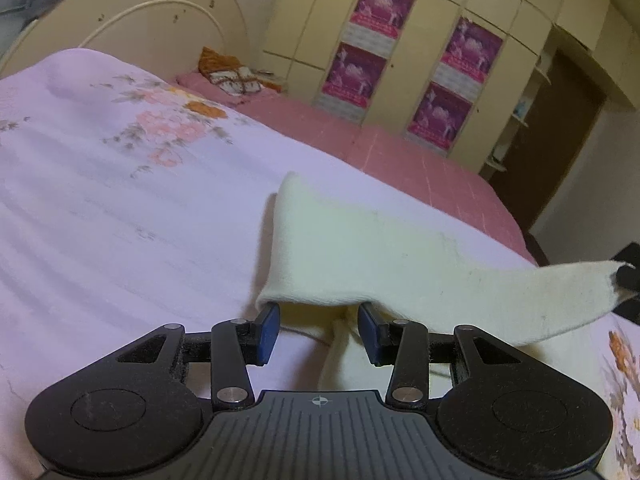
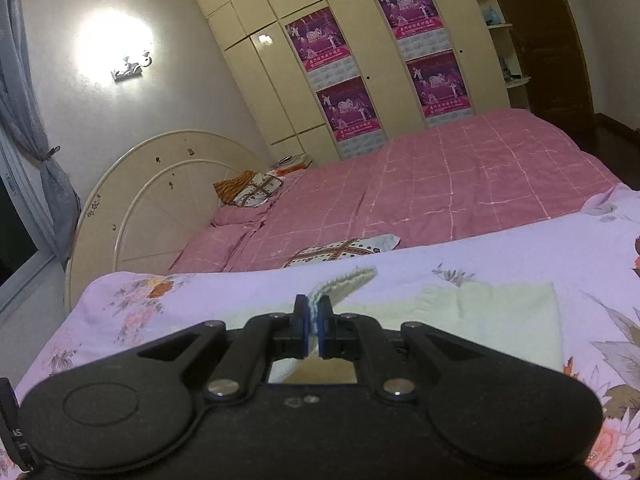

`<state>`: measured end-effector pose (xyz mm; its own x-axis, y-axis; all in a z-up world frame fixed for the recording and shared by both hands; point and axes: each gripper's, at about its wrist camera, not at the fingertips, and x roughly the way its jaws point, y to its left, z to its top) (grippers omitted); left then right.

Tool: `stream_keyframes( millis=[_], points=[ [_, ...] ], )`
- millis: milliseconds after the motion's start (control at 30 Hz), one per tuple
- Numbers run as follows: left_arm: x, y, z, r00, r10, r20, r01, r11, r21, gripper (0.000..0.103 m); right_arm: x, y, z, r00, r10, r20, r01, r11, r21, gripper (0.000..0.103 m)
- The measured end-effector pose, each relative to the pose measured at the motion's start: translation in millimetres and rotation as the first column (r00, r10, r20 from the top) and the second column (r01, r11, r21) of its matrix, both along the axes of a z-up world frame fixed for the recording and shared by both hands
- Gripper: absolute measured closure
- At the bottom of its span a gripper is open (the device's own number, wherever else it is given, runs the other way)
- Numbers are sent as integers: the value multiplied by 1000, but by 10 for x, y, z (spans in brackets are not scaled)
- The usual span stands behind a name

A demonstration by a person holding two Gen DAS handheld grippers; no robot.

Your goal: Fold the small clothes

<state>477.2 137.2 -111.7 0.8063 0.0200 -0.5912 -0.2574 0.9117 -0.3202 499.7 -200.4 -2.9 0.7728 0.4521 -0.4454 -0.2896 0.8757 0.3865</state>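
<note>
A small cream cloth (image 1: 360, 248) lies on a lilac floral sheet (image 1: 100, 208). In the left wrist view its right corner is lifted off the sheet, pinched by the dark tip of my right gripper (image 1: 624, 280). My left gripper (image 1: 322, 322) is open, its blue pads (image 1: 270, 330) apart and touching nothing. Its fingertips sit just under the cloth's near folded edge. In the right wrist view my right gripper (image 2: 315, 320) is shut on the cloth's fuzzy edge (image 2: 344, 280), which sticks up between the pads. The rest of the cream cloth (image 2: 500, 320) lies flat beyond.
The floral sheet covers the near part of a bed with a pink checked bedspread (image 2: 460, 184). A patterned cloth (image 2: 344, 250) lies at the sheet's far edge. A curved cream headboard (image 2: 160, 200), a cushion (image 2: 252, 190) and a wardrobe with purple posters (image 2: 400, 80) stand behind.
</note>
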Motion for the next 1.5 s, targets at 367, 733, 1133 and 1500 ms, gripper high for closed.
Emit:
stream_keyframes(
  millis=[367,733,1133,1500],
  points=[
    [244,-116,-56,988,44,-151,-47,999,-13,61,-10,-207,-49,999,-33,-12,33,999,1,98],
    [251,-141,-80,988,61,-139,-60,998,13,61,-126,-657,-108,992,-124,-22,124,992,-2,98],
    [231,-170,-66,991,28,-134,-24,999,36,61,-378,-914,-495,976,-184,-118,184,983,-10,98],
    [108,-274,-26,995,-35,-92,49,986,162,61,-447,-1024,-698,964,-208,-164,206,978,-28,98]
  ],
)
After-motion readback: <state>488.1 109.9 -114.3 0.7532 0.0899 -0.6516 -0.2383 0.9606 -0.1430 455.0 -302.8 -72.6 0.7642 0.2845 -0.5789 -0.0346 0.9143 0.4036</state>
